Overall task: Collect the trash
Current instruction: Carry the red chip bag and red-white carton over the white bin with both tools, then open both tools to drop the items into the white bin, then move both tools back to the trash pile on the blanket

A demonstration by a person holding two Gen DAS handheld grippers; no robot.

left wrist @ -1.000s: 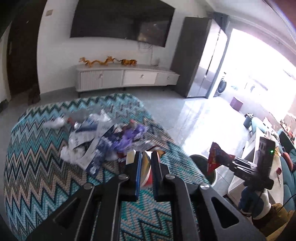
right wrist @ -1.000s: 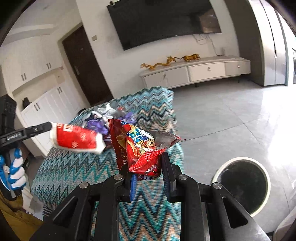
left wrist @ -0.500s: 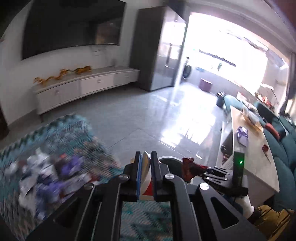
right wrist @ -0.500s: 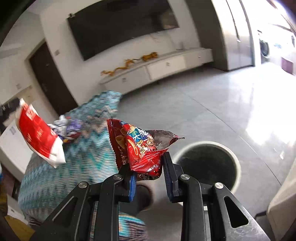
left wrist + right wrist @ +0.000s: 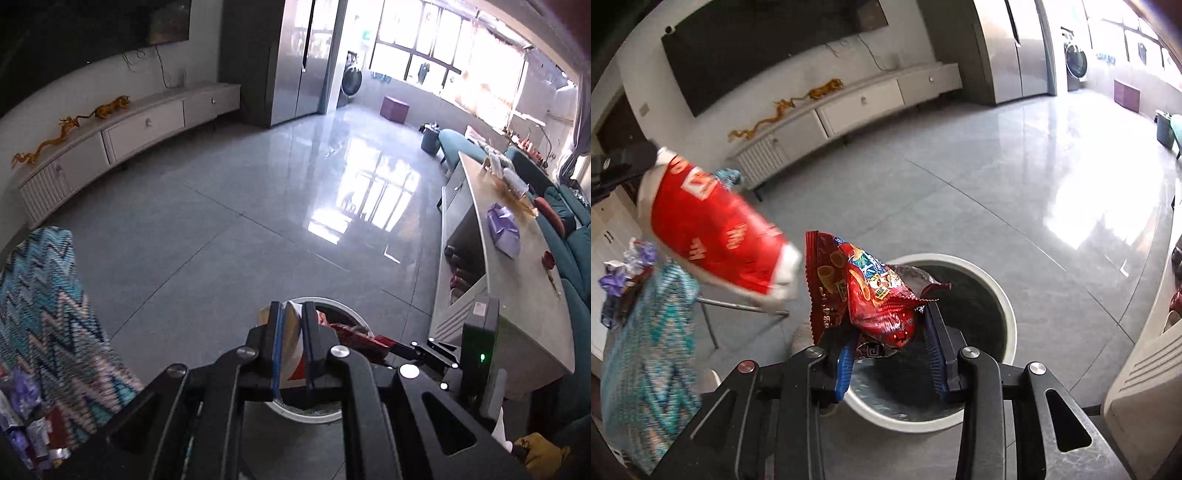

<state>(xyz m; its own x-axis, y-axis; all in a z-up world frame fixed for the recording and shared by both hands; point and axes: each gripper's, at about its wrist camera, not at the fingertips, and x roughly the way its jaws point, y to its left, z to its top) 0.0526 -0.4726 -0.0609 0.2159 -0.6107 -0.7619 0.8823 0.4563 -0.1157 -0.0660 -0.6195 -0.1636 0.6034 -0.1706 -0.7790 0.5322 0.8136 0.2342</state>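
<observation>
My left gripper [image 5: 293, 332] is shut on a red and white wrapper [image 5: 291, 347], seen edge-on, above the round white trash bin [image 5: 354, 321]. From the right wrist view the same wrapper [image 5: 713, 229] hangs flat at the left, held by the left gripper at the frame's edge. My right gripper [image 5: 892, 350] has its jaws parted wide, and a red snack bag [image 5: 871, 291] sits between them over the bin [image 5: 1004, 306]; its grip is unclear. The right gripper also shows in the left wrist view [image 5: 391, 345] with the bag [image 5: 354, 332] over the bin.
A zigzag-patterned table [image 5: 646, 350] stands at the left with more crumpled wrappers [image 5: 624, 273] on it. A long grey table [image 5: 517, 280] is at the right. A white TV cabinet [image 5: 129, 129] runs along the far wall. Tiled floor [image 5: 258, 184] lies between.
Both grippers have swung right, away from the patterned table, to above the bin. The right gripper's jaws have spread apart around the snack bag. The left gripper still holds its wrapper.
</observation>
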